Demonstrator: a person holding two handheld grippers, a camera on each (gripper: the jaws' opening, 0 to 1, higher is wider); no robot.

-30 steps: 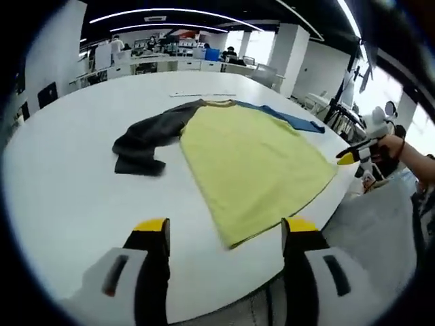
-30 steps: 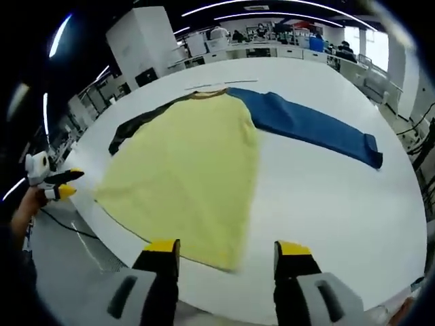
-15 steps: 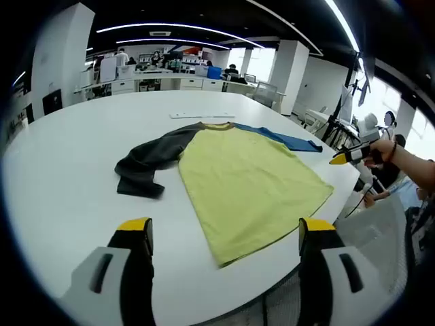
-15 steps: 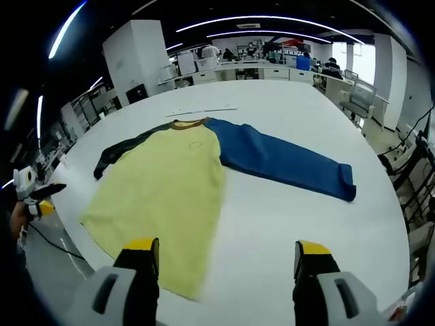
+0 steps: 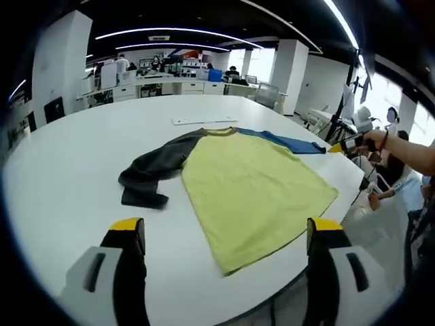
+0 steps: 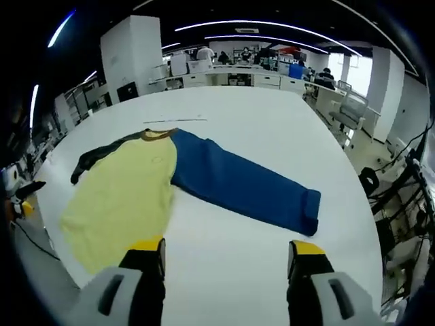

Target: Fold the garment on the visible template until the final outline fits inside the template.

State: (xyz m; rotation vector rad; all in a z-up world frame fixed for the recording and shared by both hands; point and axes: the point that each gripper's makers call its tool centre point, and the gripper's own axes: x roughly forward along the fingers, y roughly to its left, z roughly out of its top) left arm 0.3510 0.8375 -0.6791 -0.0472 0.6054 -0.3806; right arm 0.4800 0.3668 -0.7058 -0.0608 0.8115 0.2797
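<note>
Both views pulled back, garment (image 5: 251, 187) beyond fingers (image 5: 129, 234)

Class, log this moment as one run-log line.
shirt: flat, unfolded on white table | blue sleeve: extended | left hand-held gripper: open | right hand-held gripper: open

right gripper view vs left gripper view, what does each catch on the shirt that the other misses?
Right gripper view: the blue sleeve laid out full length, down to its cuff.

Left gripper view: the dark sleeve crumpled and bent back on itself, and the right gripper in a person's hand by the table edge.

Both: the yellow shirt body lying flat on the white table, both grippers open and holding nothing.
</note>
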